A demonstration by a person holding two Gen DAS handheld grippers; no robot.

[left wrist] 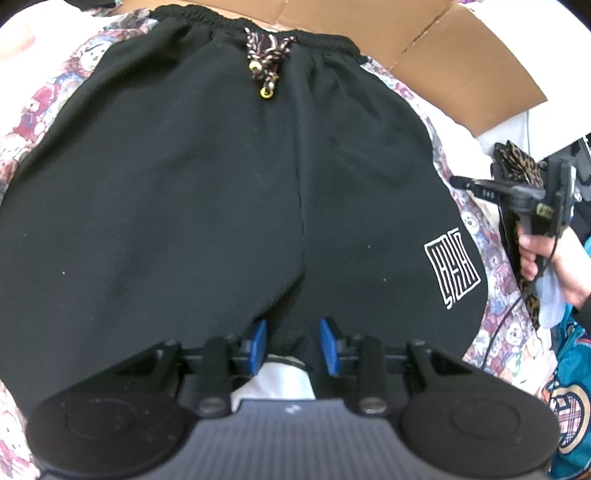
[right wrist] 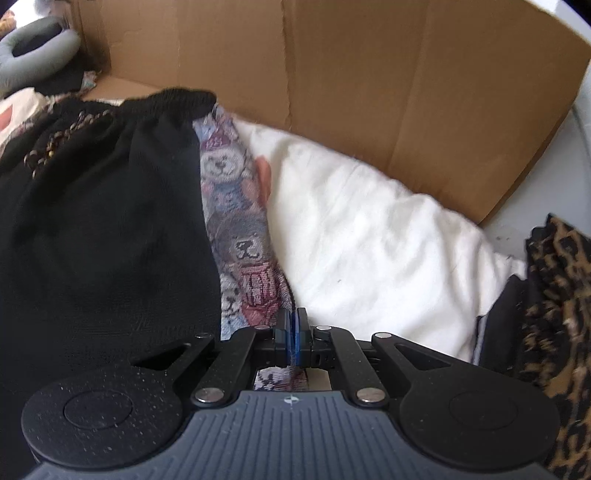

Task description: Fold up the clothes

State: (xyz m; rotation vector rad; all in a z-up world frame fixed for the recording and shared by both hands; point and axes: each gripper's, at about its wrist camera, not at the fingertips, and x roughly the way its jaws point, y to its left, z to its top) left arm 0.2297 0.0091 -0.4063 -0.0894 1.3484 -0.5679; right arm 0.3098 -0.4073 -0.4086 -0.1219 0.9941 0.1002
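A pair of black shorts (left wrist: 221,192) lies spread flat on a teddy-bear print fabric (left wrist: 40,110) that shows past both its left and right edges. The elastic waistband (left wrist: 258,26) is at the far edge, and a braided drawstring (left wrist: 266,59) with yellow bead ends hangs from its middle down onto the front. A white square logo (left wrist: 452,264) is printed near the hem of the leg on the right.

The left gripper (left wrist: 293,345) sits at the near edge of the shorts, at the crotch where the two legs meet. Its blue pads (left wrist: 260,341) stand apart, with a fold of the black cloth lying between them; the pads do not press it.

Further right in the left wrist view, a hand (left wrist: 546,266) holds the handle of the right gripper (left wrist: 458,181) just beyond the shorts' right edge.

In the right wrist view, the shorts (right wrist: 103,229) fill the left side. The right gripper (right wrist: 294,332) has its blue pads pressed together, and whether any cloth is caught between them cannot be told. It is over the strip of bear print (right wrist: 240,236) beside the shorts' edge. To the right of that lies a rumpled white cloth (right wrist: 369,243), with a brown cardboard wall (right wrist: 406,92) behind it and a leopard-print fabric (right wrist: 561,295) at the far right.
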